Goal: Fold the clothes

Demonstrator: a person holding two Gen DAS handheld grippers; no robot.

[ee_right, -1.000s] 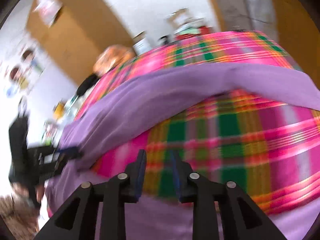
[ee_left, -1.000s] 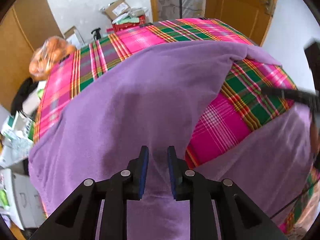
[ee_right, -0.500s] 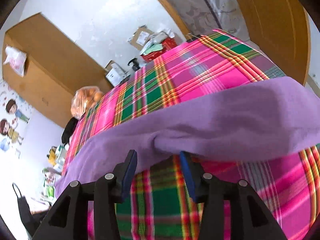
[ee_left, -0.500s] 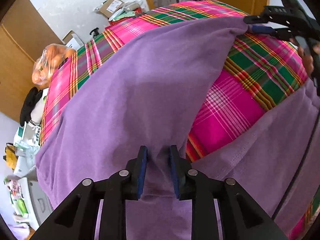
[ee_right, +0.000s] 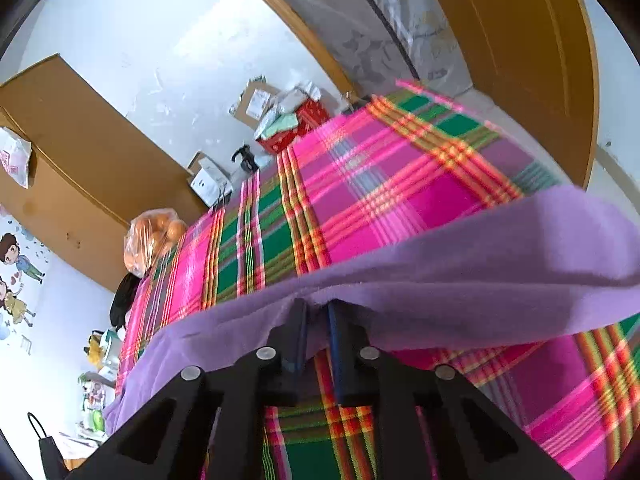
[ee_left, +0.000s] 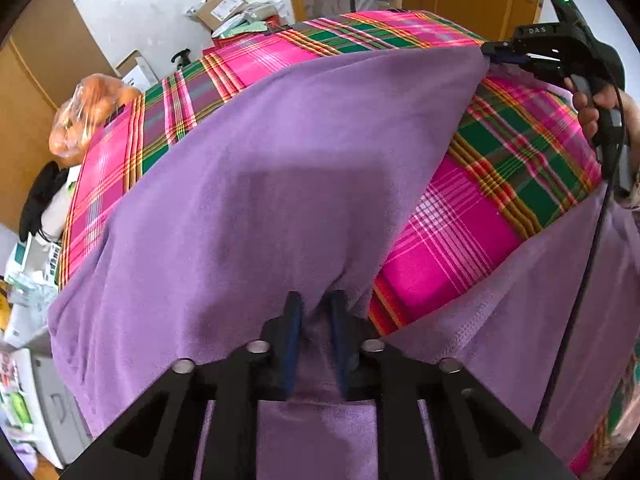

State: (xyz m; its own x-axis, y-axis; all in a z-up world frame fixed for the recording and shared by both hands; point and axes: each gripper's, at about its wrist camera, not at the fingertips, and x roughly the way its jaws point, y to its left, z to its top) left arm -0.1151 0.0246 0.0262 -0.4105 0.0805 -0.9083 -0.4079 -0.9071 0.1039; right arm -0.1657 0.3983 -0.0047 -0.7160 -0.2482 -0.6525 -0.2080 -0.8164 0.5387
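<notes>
A soft, limp purple garment (ee_left: 280, 168) hangs lifted over a plaid bed (ee_left: 460, 232). Left gripper (ee_left: 314, 320) and right gripper (ee_right: 318, 320) each pinch an edge; it likely sags unless held by corners.

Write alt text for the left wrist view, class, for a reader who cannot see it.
The left gripper pinches a purple garment lifted over a pink and green plaid bedspread. At upper right, the right gripper, held in a hand, clamps the garment's far corner.
</notes>
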